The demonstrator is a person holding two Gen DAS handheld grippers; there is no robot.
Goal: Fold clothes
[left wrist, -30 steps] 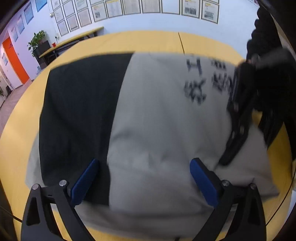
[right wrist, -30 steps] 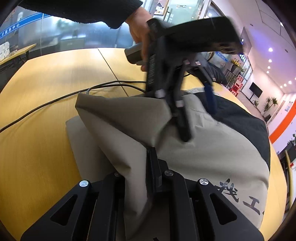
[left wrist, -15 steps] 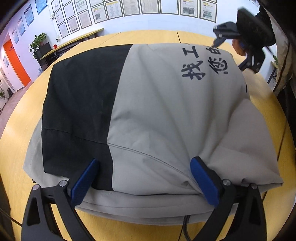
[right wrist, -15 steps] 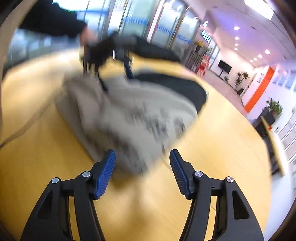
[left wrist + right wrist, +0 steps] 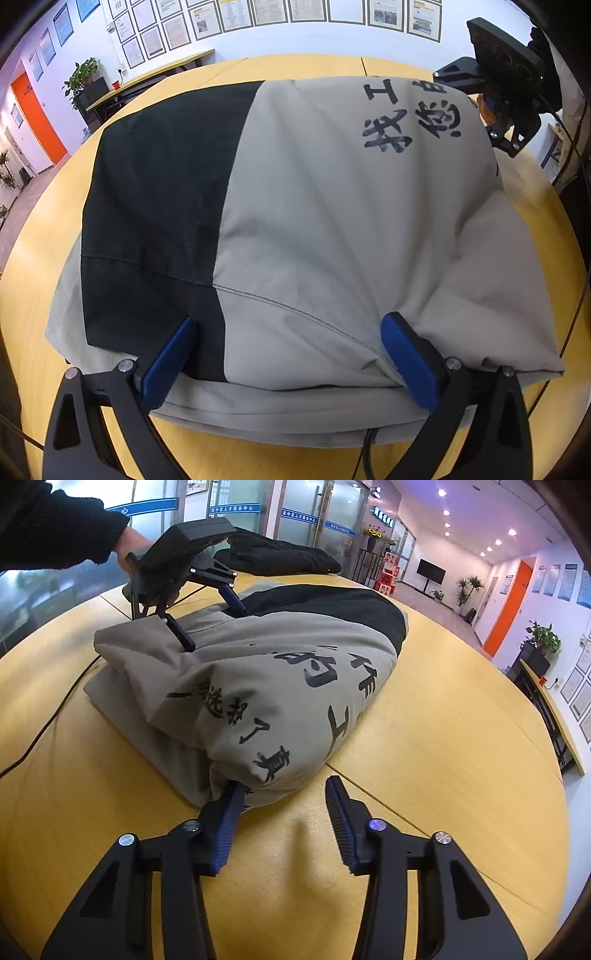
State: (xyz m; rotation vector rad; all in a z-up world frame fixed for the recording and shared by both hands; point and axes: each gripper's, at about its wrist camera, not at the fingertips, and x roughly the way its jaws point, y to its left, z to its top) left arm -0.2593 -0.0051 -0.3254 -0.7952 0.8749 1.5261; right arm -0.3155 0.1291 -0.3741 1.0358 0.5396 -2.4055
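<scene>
the folded grey-and-black garment (image 5: 280, 686) is spread on the yellow table (image 5: 443, 738), long axis running toward one o'clock. its near corner is met at eleven o'clock by the right gripper (image 5: 282, 812), jaws parted after closing slightly, nothing pinched. the far edge is straddled by the left gripper (image 5: 288, 354), spread wide.

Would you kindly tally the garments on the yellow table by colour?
Grey-and-black garment: 1
All-black garment: 1
Total: 2 on the table
</scene>
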